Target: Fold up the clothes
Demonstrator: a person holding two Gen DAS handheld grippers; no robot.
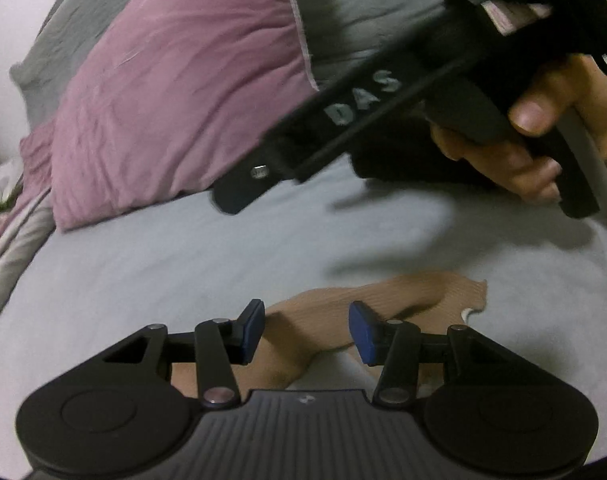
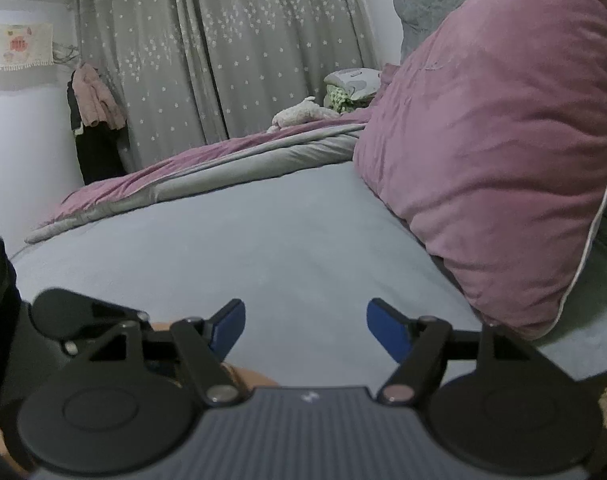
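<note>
So closest to the camera, the left gripper [image 1: 305, 330] has its blue pads parted about halfway with nothing pinched between them. It hangs right over the tan ribbed garment [image 1: 387, 300], which lies flat-ish and rumpled on the pale blue bedsheet [image 1: 183, 264]. The garment's long axis runs diagonally, from under the left gripper's body out toward the far right, ending in a ragged edge with a little white bit showing. One fold of it splits off toward the near left.

Past the garment, above it in the left wrist view, the right gripper [image 1: 227, 196] crosses the frame at an angle, held by the person's hand [image 1: 551, 136]; it's blurred. From its own camera the right gripper [image 2: 305, 330] has its jaws spread wide, only bare sheet between them.

Beyond the garment, a big mauve pillow [image 1: 175, 92] leans against a grey one [image 1: 367, 12]. Further back there's a folded mauve and grey duvet [image 2: 207, 168], a plush toy [image 2: 299, 114], and star-print grey curtains [image 2: 239, 48].
</note>
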